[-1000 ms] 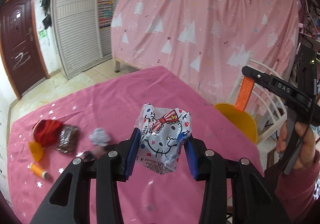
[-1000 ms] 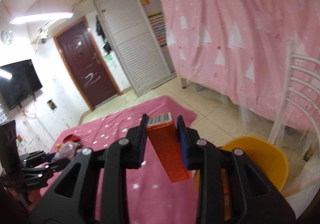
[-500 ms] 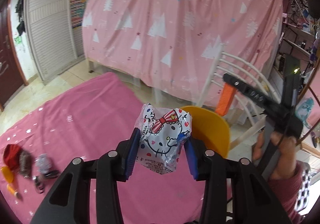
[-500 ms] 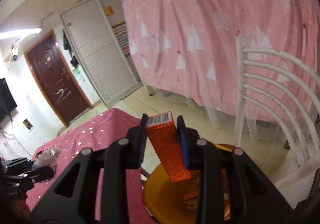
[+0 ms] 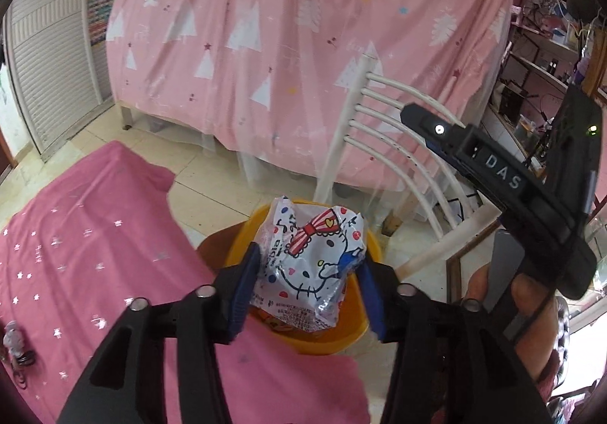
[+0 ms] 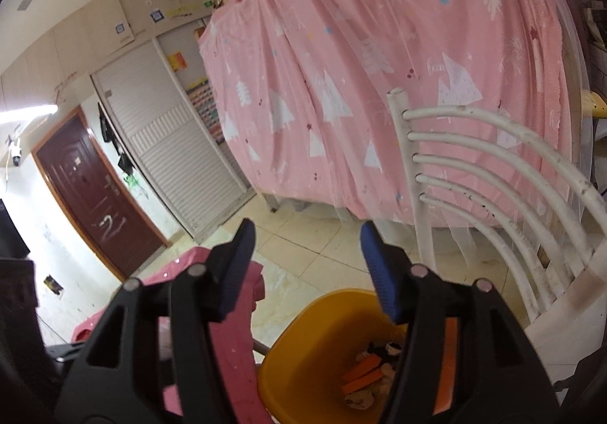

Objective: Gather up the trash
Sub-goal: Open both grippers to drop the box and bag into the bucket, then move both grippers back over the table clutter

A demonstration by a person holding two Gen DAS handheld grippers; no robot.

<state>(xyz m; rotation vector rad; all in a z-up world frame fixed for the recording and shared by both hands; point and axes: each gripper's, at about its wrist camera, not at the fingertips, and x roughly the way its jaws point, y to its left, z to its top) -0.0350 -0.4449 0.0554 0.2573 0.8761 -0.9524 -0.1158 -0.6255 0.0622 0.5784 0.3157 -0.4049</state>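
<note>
My left gripper (image 5: 307,289) is shut on a white Hello Kitty wrapper (image 5: 309,268) and holds it over the orange bin (image 5: 326,342), just past the table corner. My right gripper (image 6: 305,268) is open and empty above the same orange bin (image 6: 303,359). An orange box (image 6: 362,374) lies inside the bin among other trash. The right gripper also shows in the left wrist view (image 5: 425,126), up at the right.
The pink starred tablecloth (image 5: 76,253) covers the table to the left, with small leftover items (image 5: 13,338) at its far left edge. A white slatted chair (image 6: 493,204) stands right behind the bin. A pink curtain (image 5: 303,44) hangs beyond.
My right gripper opened and the orange box dropped into the bin. My left gripper carried the wrapper rightward from over the table to over the bin.
</note>
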